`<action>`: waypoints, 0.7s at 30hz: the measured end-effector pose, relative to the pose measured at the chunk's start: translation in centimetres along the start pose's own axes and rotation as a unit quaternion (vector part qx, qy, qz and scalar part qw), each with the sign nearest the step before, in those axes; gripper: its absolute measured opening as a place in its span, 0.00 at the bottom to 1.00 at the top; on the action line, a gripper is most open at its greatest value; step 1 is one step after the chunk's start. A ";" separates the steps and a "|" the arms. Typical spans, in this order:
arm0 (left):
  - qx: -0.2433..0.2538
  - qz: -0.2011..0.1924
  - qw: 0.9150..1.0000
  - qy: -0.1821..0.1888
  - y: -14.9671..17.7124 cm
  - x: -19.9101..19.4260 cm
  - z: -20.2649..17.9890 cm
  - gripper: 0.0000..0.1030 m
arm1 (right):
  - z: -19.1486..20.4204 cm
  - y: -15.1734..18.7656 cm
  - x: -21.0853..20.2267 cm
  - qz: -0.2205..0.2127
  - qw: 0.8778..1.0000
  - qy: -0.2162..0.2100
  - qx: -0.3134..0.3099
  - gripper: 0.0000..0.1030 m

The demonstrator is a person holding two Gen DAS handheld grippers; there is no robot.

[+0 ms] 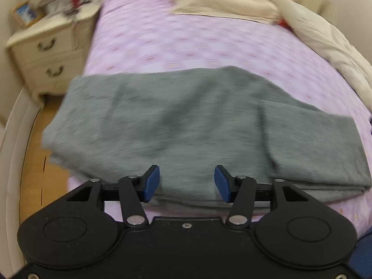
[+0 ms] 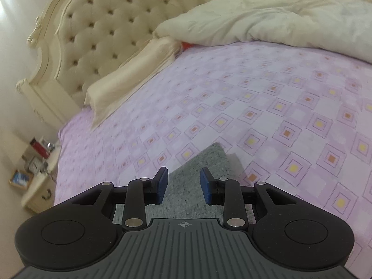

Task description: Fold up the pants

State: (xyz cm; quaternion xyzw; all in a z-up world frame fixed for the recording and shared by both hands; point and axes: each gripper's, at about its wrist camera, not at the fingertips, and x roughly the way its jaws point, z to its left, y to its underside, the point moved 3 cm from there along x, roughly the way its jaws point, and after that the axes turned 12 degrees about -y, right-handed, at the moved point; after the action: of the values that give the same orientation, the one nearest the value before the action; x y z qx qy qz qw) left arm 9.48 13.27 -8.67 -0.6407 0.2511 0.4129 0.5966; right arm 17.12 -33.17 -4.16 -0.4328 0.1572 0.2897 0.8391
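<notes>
Grey pants [image 1: 186,125] on purple bedsheet [image 1: 162,41], left gripper [image 1: 187,183] spread

Grey pants [image 1: 197,125] lie folded across the frame's middle on the pink bed [image 1: 186,41], the left tool [image 1: 187,183] spread wide at bottom centre, nightstand [image 1: 46,53] upper left.

The pants [image 1: 197,125] are lying across the bed [image 1: 186,44], the nightstand [image 1: 44,53] standing to its left.
</notes>
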 end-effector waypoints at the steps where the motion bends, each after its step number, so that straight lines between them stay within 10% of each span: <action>1: -0.009 0.003 1.000 -0.003 -0.2 0.1 1.1 0.61 | 0.2 0.0 0.0 0.002 1.000 0.002 -0.004 0.29; 21: -0.209 0.091 0.973 0.033 -0.2 6.9 13.1 0.70 | 1.9 0.3 0.4 0.020 0.998 0.017 -0.052 0.29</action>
State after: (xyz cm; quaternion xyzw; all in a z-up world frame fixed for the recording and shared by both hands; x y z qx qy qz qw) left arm 10.31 27.26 -13.59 -0.7387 0.2359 0.4876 0.4011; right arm 17.24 -31.37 -3.46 -0.4780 0.1649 0.3063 0.8065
